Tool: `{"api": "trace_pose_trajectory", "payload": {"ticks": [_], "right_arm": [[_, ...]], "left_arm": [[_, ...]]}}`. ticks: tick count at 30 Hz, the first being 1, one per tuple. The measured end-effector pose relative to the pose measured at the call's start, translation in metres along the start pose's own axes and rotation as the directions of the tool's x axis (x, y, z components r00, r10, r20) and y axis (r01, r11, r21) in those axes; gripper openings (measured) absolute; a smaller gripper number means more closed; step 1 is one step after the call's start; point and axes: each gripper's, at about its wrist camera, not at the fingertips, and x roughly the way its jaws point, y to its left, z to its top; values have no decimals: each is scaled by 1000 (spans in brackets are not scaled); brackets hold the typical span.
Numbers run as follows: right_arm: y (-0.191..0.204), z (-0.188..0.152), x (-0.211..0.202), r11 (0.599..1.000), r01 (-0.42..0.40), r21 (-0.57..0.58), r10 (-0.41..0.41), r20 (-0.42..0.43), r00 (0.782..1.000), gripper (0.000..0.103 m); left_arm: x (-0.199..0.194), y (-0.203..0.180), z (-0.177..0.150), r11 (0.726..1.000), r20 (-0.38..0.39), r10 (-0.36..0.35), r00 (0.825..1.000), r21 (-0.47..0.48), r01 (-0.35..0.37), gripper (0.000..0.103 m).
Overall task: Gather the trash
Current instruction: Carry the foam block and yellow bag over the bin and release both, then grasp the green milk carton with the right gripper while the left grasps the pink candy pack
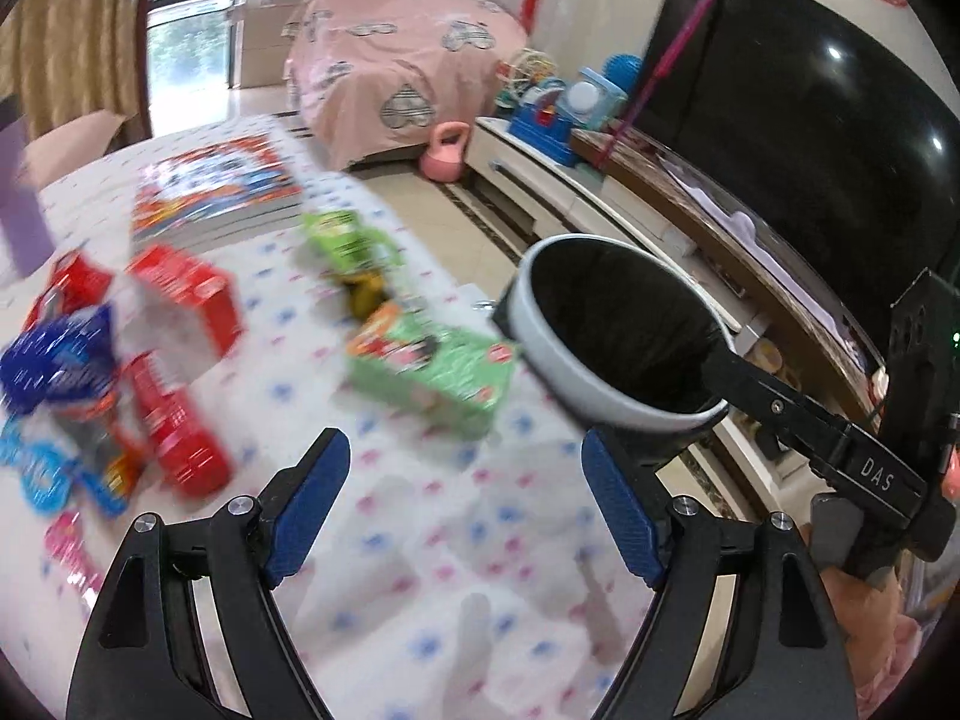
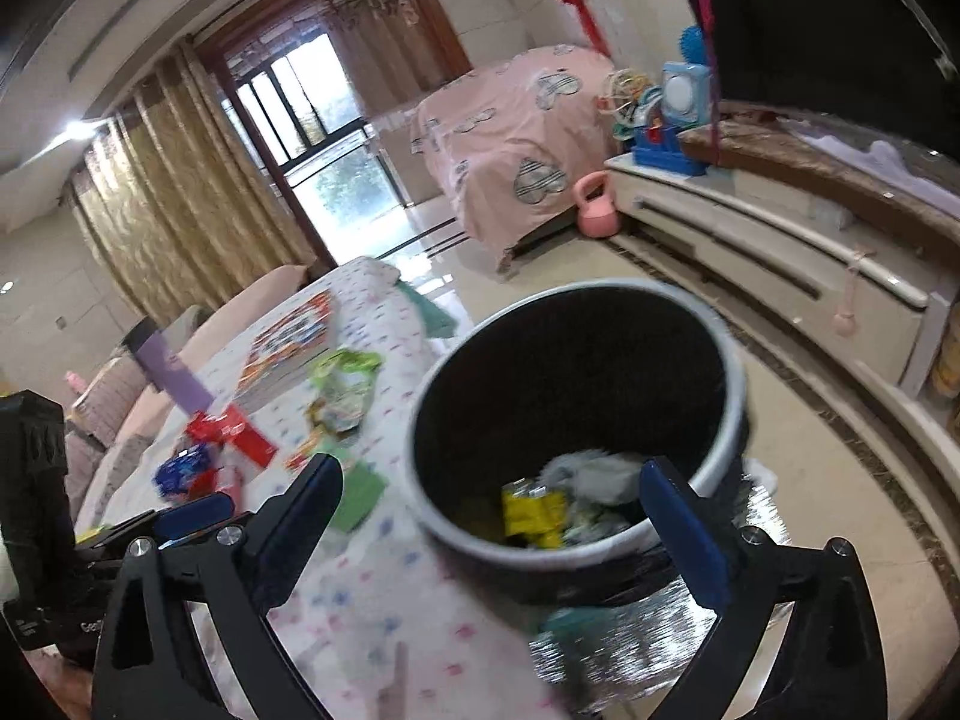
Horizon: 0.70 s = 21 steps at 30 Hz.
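A white bin with a black liner point(image 1: 612, 324) stands off the table's right edge; in the right wrist view the bin point(image 2: 576, 414) holds a yellow wrapper point(image 2: 531, 510) and crumpled paper. Trash lies on the dotted tablecloth: a green carton point(image 1: 432, 366), a green wrapper point(image 1: 348, 240), red boxes point(image 1: 186, 294), a blue packet point(image 1: 60, 360). My left gripper point(image 1: 465, 474) is open and empty above the cloth, just short of the green carton. My right gripper point(image 2: 510, 510) is open and empty over the bin's near rim; it shows in the left wrist view point(image 1: 780, 402).
A colourful book point(image 1: 216, 180) and a purple box point(image 1: 18, 198) lie at the table's far side. Beyond are a pink-covered bed point(image 1: 396, 60), a pink kettlebell point(image 1: 444, 156), a low TV cabinet point(image 2: 780, 240) with toys, and a large TV point(image 1: 810, 120).
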Motion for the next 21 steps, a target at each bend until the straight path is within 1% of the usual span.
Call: {"api": "trace_pose_trajectory", "payload": {"ticks": [4, 12, 18, 21], "right_arm": [[23, -11, 6, 998, -48, -27, 47, -32, 998, 100], [60, -24, 19, 990, -100, -95, 94, -71, 993, 100], [81, -30, 25, 983, -130, -129, 119, -86, 989, 100], [93, -33, 29, 975, -143, -169, 128, -96, 987, 100]], "left_arm": [[-17, 30, -14, 998, 4, 28, 1000, -60, -27, 82], [-44, 82, -40, 983, 5, 84, 996, -166, -82, 82], [-54, 102, -54, 972, -2, 110, 994, -211, -108, 82], [-59, 109, -60, 967, -7, 130, 991, -222, -128, 82]]}}
